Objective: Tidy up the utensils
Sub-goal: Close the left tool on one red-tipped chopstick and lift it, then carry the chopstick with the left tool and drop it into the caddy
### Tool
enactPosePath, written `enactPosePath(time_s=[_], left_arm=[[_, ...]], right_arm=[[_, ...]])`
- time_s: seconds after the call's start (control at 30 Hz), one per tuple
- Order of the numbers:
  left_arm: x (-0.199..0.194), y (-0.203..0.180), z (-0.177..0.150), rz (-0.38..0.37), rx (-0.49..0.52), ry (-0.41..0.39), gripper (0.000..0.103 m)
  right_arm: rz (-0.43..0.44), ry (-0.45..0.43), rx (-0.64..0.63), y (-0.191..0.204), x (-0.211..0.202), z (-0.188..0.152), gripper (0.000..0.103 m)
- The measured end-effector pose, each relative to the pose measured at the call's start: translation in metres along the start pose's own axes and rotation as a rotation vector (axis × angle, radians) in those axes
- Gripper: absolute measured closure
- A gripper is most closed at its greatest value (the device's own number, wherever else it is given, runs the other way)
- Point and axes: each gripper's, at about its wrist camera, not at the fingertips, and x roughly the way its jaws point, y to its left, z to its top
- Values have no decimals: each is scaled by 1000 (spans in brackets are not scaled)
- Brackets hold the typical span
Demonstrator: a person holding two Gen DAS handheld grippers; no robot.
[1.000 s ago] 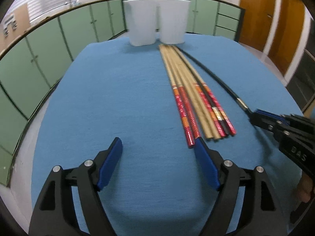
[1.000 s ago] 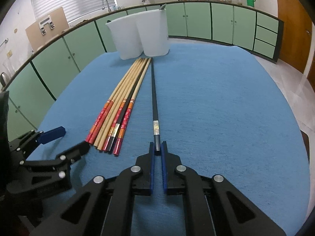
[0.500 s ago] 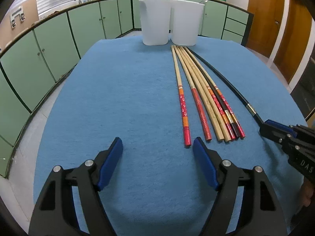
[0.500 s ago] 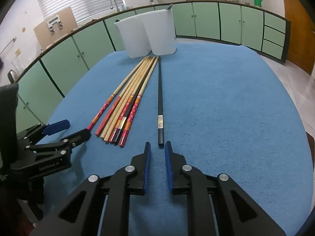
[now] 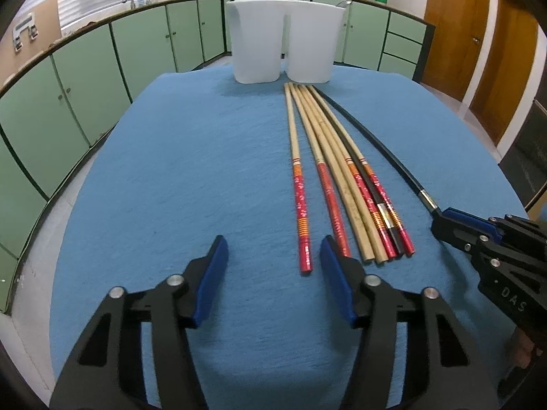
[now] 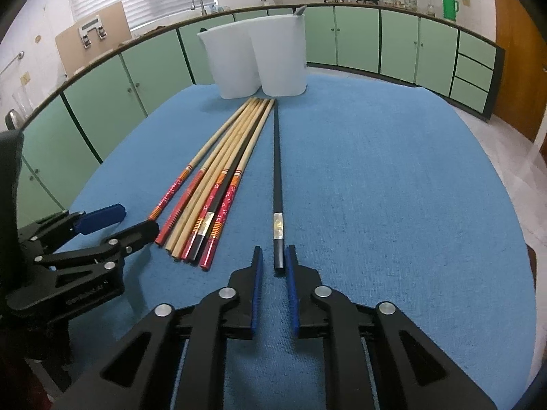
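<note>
Several wooden chopsticks [image 5: 328, 157] with red ends lie in a fan on the blue cloth, with one black chopstick among them. The leftmost red-ended chopstick [image 5: 299, 198] lies a little apart, its near end between the jaws of my left gripper [image 5: 273, 242]. Those jaws are closing and no pad touches it. A separate black chopstick [image 6: 276, 171] lies to the right. Its near end sits between the jaws of my right gripper [image 6: 274, 253], which are closing to a narrow gap, with cloth showing beside the stick. Two white containers [image 5: 256, 44] [image 5: 309, 44] stand at the far end.
The blue cloth [image 5: 171, 188] covers a rounded table with bare cloth left of the chopsticks and right of the black one. My left gripper [image 6: 135, 220] shows at the left edge, my right gripper [image 5: 441, 222] at the right. Green cabinets ring the room.
My left jaws have narrowed around the leftmost chopstick's end, which has splayed away from the bundle. My right jaws let go of the black chopstick, widened, then narrowed again.
</note>
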Motion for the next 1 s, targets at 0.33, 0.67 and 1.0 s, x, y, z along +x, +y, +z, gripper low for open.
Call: enactPosePath(time_s=[0.33, 0.67, 1.0], left_arm=[[0, -5, 3, -52, 4, -5, 98], [-64, 5, 32, -34, 40, -169, 98], [-129, 15, 87, -84, 26, -348, 98]], right_arm=[[3, -9, 5, -3, -4, 0, 97], [13, -104, -11, -11, -52, 31, 97], [58, -234, -26, -16, -110, 96, 97]])
